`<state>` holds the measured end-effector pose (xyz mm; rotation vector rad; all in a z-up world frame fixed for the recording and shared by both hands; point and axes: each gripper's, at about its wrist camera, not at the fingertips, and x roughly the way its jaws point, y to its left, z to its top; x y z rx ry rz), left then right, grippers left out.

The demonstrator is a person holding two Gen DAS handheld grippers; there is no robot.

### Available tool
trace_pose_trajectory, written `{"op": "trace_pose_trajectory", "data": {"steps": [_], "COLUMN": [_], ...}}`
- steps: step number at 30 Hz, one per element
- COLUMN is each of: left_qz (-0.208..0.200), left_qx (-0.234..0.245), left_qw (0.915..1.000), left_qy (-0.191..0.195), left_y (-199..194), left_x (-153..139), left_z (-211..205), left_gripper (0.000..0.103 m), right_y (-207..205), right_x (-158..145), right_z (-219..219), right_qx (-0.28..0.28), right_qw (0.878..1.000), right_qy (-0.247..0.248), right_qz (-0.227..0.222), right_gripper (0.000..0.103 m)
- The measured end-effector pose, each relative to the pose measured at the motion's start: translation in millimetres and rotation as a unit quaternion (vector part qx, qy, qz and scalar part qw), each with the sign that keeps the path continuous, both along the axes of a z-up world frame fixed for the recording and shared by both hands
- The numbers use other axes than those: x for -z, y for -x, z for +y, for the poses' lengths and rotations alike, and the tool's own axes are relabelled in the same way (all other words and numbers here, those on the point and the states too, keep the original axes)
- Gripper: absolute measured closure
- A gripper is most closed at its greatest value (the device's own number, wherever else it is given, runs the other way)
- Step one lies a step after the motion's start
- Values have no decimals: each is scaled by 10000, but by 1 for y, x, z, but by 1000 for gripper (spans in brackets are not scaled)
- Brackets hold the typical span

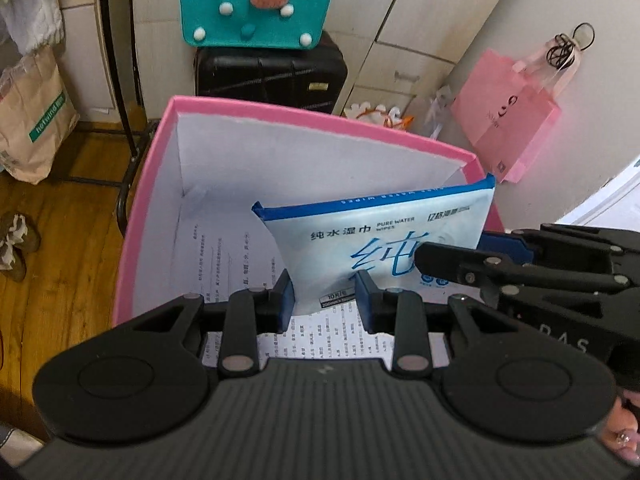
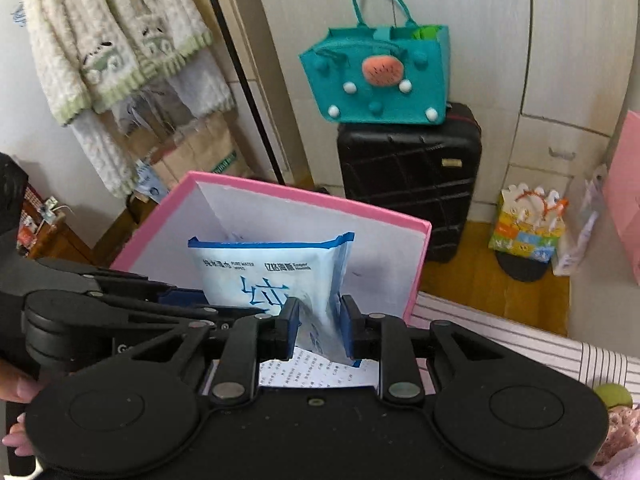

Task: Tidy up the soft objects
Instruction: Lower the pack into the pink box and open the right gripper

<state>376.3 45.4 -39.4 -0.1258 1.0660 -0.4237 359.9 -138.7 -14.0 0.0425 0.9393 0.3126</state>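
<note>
A blue and white pack of wet wipes (image 1: 372,232) stands upright inside a pink box with white walls (image 1: 148,184). My left gripper (image 1: 325,300) is shut on the pack's lower edge. My right gripper (image 2: 320,330) is shut on the same pack (image 2: 264,276) from the other side, and it shows at the right of the left wrist view (image 1: 500,264). The pink box (image 2: 418,264) has printed paper (image 2: 320,372) on its floor.
A teal felt bag (image 2: 380,76) sits on a black suitcase (image 2: 408,176) behind the box. A pink paper bag (image 1: 508,132) hangs on the right wall. A brown paper bag (image 1: 32,120) and a black rack pole (image 1: 116,80) stand left. Striped bedding (image 2: 520,340) lies right of the box.
</note>
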Motion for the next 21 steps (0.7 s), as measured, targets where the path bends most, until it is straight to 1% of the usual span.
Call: {"op": "trace_pose_trajectory", "data": {"steps": [4, 6, 7, 8, 10, 11, 16, 19, 21], "left_qz": [127, 175, 164, 106, -126, -247, -809, -914, -953], "left_qx": [-65, -45, 37, 110, 20, 25, 233, 358, 427], "left_qw": [9999, 9998, 9997, 9996, 9993, 9990, 9959, 9947, 9938], "left_qy": [41, -65, -150, -248, -352, -371, -317, -320, -390], "left_y": [-8, -9, -11, -11, -8, -5, 25, 44, 59], "left_x": [7, 12, 13, 14, 11, 8, -18, -35, -45], "left_z": [1, -2, -4, -6, -3, -2, 4, 8, 10], "left_gripper": [72, 72, 69, 65, 57, 57, 55, 55, 55], "right_y": [-5, -5, -6, -4, 5, 10, 36, 53, 65], "right_x": [2, 2, 2, 1, 0, -1, -17, -28, -36], "right_z": [-2, -2, -2, -1, 2, 4, -5, -10, -14], "right_qx": [42, 42, 51, 55, 75, 56, -189, -324, -401], "right_qw": [9999, 9998, 9998, 9999, 9997, 9990, 9977, 9968, 9964], "right_qy": [-43, -63, -68, -41, 218, 352, 252, 277, 260], "right_qz": [133, 170, 169, 117, -126, -262, -596, -678, -699], "right_gripper": [73, 71, 71, 71, 71, 71, 71, 71, 71]}}
